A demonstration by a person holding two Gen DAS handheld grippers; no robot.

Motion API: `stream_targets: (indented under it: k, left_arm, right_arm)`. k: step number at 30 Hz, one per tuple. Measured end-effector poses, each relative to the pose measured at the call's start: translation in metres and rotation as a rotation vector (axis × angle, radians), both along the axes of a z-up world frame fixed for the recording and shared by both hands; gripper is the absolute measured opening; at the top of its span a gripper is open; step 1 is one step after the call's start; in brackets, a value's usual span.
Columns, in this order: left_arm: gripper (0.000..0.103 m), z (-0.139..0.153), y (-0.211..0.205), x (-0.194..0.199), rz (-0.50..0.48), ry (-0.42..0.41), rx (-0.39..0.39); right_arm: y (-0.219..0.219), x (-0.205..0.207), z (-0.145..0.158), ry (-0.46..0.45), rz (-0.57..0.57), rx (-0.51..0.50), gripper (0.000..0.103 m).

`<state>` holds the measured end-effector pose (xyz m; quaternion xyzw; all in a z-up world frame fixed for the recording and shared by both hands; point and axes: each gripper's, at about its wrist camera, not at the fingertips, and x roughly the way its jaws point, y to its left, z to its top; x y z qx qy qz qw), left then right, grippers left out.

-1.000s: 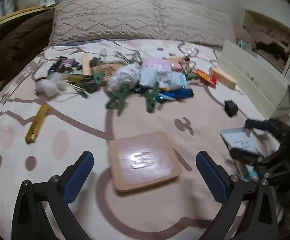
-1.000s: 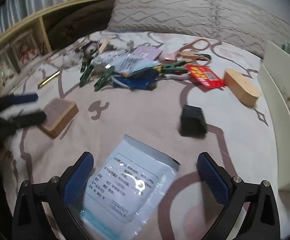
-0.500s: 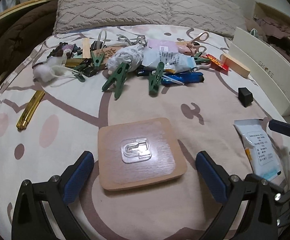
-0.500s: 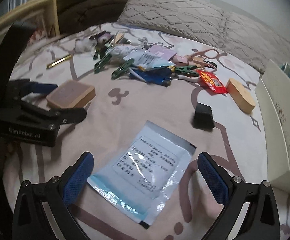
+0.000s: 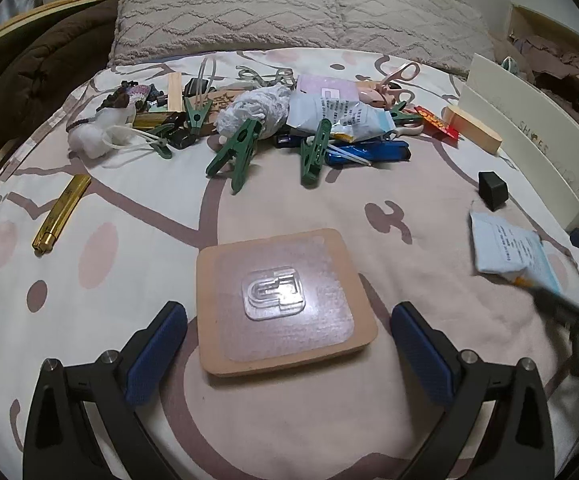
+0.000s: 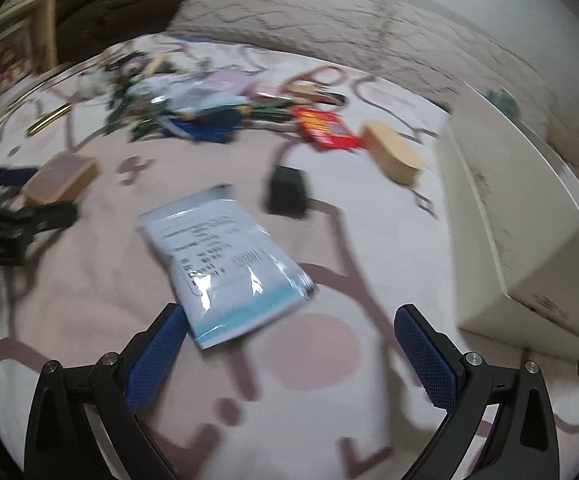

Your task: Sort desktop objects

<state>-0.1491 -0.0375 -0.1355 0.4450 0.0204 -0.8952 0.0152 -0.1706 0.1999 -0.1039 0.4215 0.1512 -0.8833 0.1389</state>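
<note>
Pink patterned bedding [image 5: 289, 200] is carrying everything, with two knitted pillows [image 5: 289, 12] lying along the far edge of the bed. Taking the square tan pad [image 5: 285, 304] as the landmark: it is lying flat just ahead of the left gripper [image 5: 287, 346], whose blue fingers [image 5: 155, 354] are standing wide apart on either side of the pad's near corners, gripping nothing. A clear plastic hook [image 5: 273, 294] is sitting on the middle of the pad.

Beyond the pad, a pile of clutter [image 5: 289, 120] is spreading across the bed, with green clothespins [image 5: 235, 152] at its near edge pointing their long axes roughly toward the pad. Left of the pad, a gold tube [image 5: 61, 214] is lying with its long axis running from near-left to far-right. Right of the pad, a small black box [image 5: 492, 190] is resting near a white carton [image 5: 529, 136].

Further right of the pad, a white-and-blue packet [image 6: 225, 264] is lying flat, its long axis slanting from far-left to near-right. Its near short edge is reaching down between the fingers of the right gripper [image 6: 289, 354], close to the left one. Those fingers [image 6: 425, 354] are spread wide, holding nothing. This view is blurred.
</note>
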Motion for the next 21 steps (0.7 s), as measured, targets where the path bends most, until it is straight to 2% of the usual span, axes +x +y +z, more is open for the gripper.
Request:
stream_targets:
  k: [5, 16, 18, 21]
  left_arm:
    - [0.103, -0.001, -0.001, 0.0, -0.001, -0.002, 0.011]
    - [0.103, -0.002, 0.001, -0.001, -0.002, -0.006, -0.004]
    - [0.103, -0.002, 0.002, -0.001, -0.003, -0.009, -0.011]
    - [0.103, -0.003, 0.003, -0.002, -0.006, -0.014, -0.022]
  right_arm:
    - [0.016, -0.013, 0.001, -0.016, -0.06, -0.042, 0.103]
    - [0.019, -0.041, 0.01, 0.012, -0.1, 0.008, 0.103]
    - [0.018, -0.036, 0.015, 0.007, -0.075, -0.036, 0.103]
    - [0.007, -0.031, 0.02, -0.042, 0.011, -0.161, 0.103]
